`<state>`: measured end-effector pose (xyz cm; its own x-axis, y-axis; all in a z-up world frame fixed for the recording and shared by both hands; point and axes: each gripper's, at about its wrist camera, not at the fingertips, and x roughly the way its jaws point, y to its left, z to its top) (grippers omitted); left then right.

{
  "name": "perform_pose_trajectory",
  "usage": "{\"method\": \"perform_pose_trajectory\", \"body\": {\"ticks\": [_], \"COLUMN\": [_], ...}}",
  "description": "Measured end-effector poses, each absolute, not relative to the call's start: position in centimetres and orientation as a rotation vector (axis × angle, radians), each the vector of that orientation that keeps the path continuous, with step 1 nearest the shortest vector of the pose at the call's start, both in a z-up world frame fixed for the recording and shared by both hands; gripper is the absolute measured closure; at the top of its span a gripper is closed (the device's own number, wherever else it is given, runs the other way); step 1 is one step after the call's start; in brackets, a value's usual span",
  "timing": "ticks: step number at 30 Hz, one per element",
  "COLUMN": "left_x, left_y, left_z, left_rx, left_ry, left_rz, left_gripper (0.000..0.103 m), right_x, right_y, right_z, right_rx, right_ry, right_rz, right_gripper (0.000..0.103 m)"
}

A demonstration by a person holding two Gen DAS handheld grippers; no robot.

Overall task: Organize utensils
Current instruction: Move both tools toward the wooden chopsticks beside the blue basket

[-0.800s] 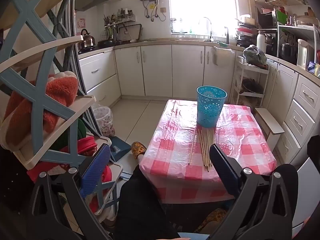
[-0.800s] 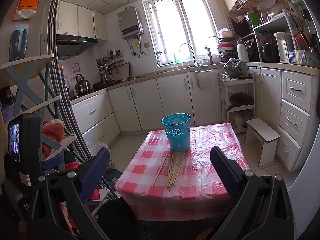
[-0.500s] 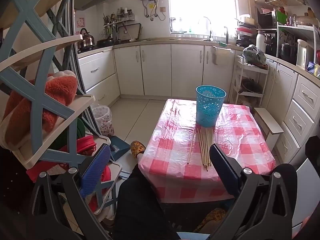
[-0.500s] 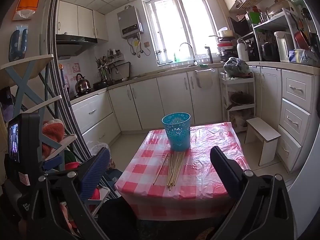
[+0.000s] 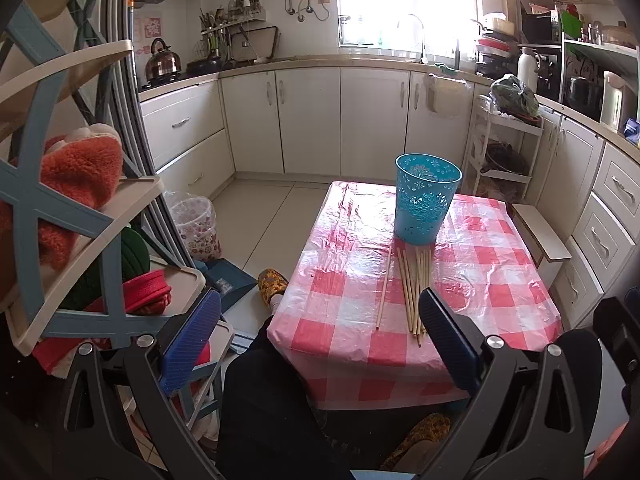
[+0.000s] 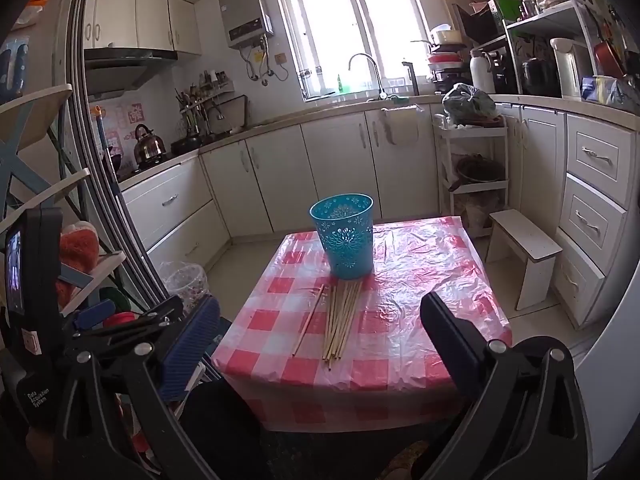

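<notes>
Both the left gripper and right gripper hang spread and empty short of the table's near edge, where the chopsticks lie lengthwise toward the blue holder, nearer neither.

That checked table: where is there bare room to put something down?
The table is bare to the right of the blue perforated bin and the chopsticks, out to its right edge. A narrower bare strip runs left of the single stray chopstick. The middle, from bin to near edge, is crowded.
</notes>
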<state>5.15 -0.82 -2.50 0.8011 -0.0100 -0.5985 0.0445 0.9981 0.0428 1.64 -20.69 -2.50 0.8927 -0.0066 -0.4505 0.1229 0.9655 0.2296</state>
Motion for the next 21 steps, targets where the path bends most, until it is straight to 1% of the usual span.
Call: {"method": "perform_pose_trajectory", "body": {"ticks": [21], "left_x": [8.3], "left_y": [-3.2], "left_z": [-4.5], "left_rx": [0.089], "left_ry": [0.687], "left_rz": [-0.054], "left_gripper": [0.008], "right_x": [4.1], "right_y": [-22.6], "right_z": [-4.5], "right_rx": [0.308], "right_ry": [0.549], "right_rz": [-0.089], "right_gripper": [0.007]}}
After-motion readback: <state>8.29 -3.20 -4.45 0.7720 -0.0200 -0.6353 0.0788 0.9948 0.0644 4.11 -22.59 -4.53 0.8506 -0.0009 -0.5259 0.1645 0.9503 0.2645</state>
